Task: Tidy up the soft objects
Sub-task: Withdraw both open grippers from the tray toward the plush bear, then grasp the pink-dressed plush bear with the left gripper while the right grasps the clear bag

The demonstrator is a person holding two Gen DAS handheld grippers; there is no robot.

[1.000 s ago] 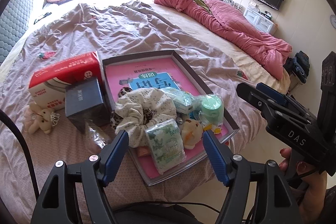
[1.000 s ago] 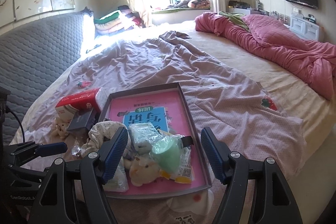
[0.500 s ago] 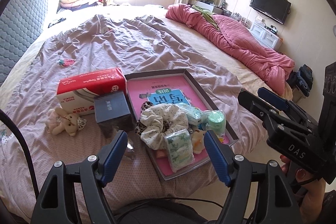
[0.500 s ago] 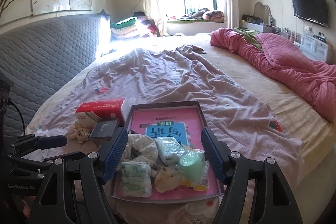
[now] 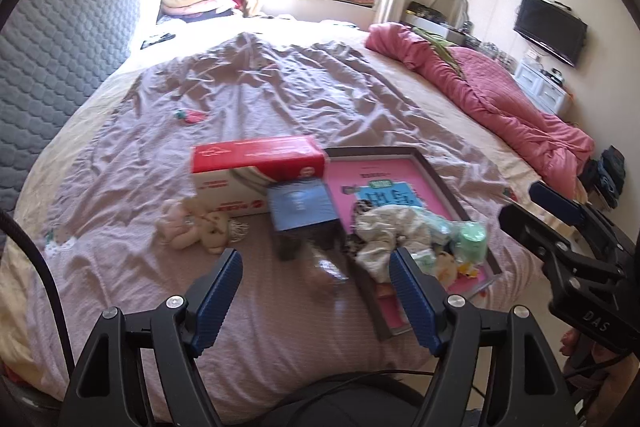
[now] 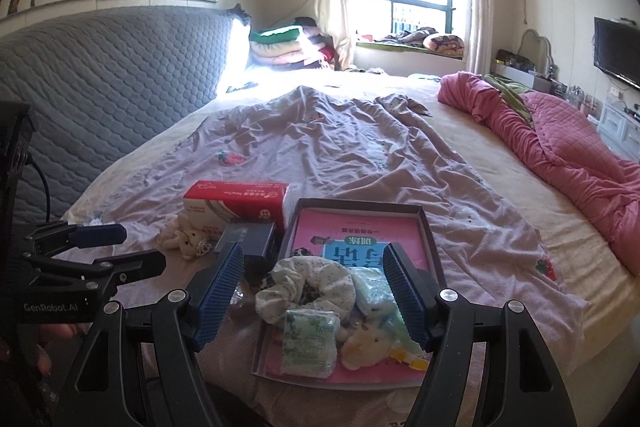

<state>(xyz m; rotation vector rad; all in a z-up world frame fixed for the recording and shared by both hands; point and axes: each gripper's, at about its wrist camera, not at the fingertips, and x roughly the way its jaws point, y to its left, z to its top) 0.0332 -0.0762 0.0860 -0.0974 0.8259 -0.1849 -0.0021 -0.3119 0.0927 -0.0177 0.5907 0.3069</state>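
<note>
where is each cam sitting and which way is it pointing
Left wrist: sits on the left tool, looking down over the bed at the red tissue box and plush toy; the right tool and a hand show at right.
Right wrist: sits on the right tool, facing the headboard and window over the tray; the left tool shows at left.
Shared: tray, tissue box, scrunchie, pink quilt; both tools open, empty.

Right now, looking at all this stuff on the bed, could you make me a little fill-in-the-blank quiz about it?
1. The scrunchie lies in the shallow ____.
2. The small plush toy lies on the bedsheet, right in front of the red and white ____.
3. Both grippers, left and right, hold ____.
4. The heaped quilt is ____ in colour.

Missing words: tray; box; nothing; pink
</note>
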